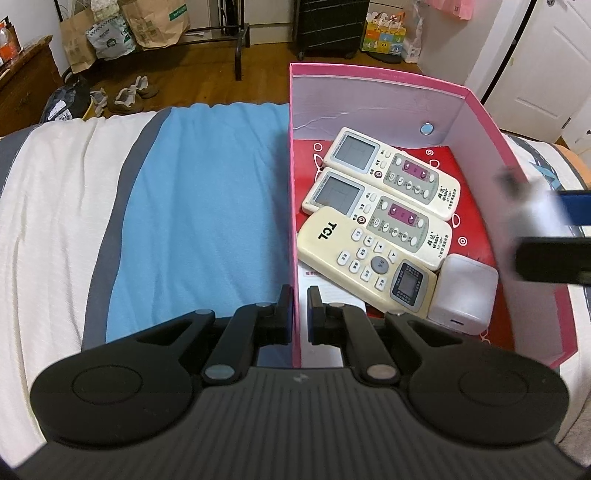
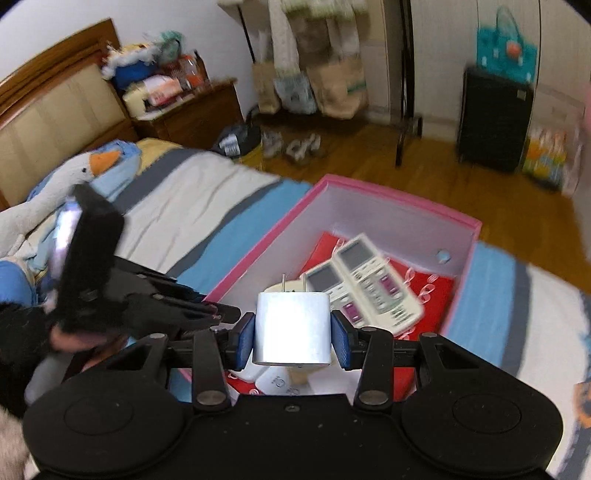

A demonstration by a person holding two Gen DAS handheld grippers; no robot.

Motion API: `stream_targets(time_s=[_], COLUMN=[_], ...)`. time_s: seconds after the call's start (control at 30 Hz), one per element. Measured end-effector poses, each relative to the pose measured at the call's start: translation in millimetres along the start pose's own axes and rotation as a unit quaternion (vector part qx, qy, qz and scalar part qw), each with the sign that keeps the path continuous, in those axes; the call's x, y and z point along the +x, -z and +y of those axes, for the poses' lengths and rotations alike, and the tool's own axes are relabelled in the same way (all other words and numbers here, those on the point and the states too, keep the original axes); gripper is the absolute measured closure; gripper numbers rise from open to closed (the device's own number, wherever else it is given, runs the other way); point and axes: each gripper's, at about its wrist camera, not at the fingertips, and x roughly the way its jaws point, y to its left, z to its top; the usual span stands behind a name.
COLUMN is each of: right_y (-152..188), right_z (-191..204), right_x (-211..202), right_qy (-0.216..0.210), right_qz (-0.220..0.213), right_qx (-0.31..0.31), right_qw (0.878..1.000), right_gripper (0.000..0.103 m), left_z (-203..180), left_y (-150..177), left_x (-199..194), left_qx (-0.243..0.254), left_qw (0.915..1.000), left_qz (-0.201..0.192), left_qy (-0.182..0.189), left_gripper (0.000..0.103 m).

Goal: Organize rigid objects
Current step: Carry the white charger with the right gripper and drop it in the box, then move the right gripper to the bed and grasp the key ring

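Note:
A pink box (image 1: pixel 373 79) stands on the bed and holds three white remotes: two alike (image 1: pixel 391 168) (image 1: pixel 376 218) and a TCL one (image 1: pixel 365 258), plus a white charger block (image 1: pixel 465 295). My left gripper (image 1: pixel 301 314) is shut on the box's left wall, one finger on each side. My right gripper (image 2: pixel 293 334) is shut on a white plug charger (image 2: pixel 291 328), prongs pointing away, held above the near end of the box (image 2: pixel 391 195). It shows blurred at the right edge of the left wrist view (image 1: pixel 532 206).
The bed has a blue blanket (image 1: pixel 207 206) and white sheet (image 1: pixel 48 206). A goose plush (image 2: pixel 55 184) lies by the headboard. On the wooden floor beyond stand paper bags (image 1: pixel 147 26), shoes (image 1: pixel 129 96) and a black suitcase (image 2: pixel 495 122).

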Motion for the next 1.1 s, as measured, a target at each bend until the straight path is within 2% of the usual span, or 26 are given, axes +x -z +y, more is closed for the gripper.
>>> stream_targets(time_s=[0.2,0.37,0.43,0.67,0.87,1.1], right_y=[-5,-7,-4,3,2,14], right_z=[-9,-17,-17,-9,-7,-15], right_x=[55,74,73,33,-14,-70], right_qy=[0.046,0.120,0.127,0.120,0.112,0.101], right_qz=[0.051,0.053,0.054,0.031,0.015,0.025], right_qx=[-0.003,-0.007,-0.007,-0.033,-0.045,-0.055], right_qw=[0.998,0.991,0.990,0.992,0.993,0.993], right_gripper=[0.055,0.055,0.054,0.048,0.047,0.045], left_z=[2,1,1,8,2,-3], left_y=[0,-1,-2,-2,-3,-3], left_x=[1,2,3,4,4,4], left_qx=[0.001,0.003,0.003,-0.011,0.000,0.007], left_qw=[1.0000,1.0000,1.0000,0.9997,1.0000,1.0000], left_qz=[-0.003,-0.004,-0.004,-0.001,-0.002,-0.001], left_qy=[0.004,0.004,0.005,0.021,0.007,-0.005], left_gripper=[0.098,0.098,0.098,0.098,0.098,0.098])
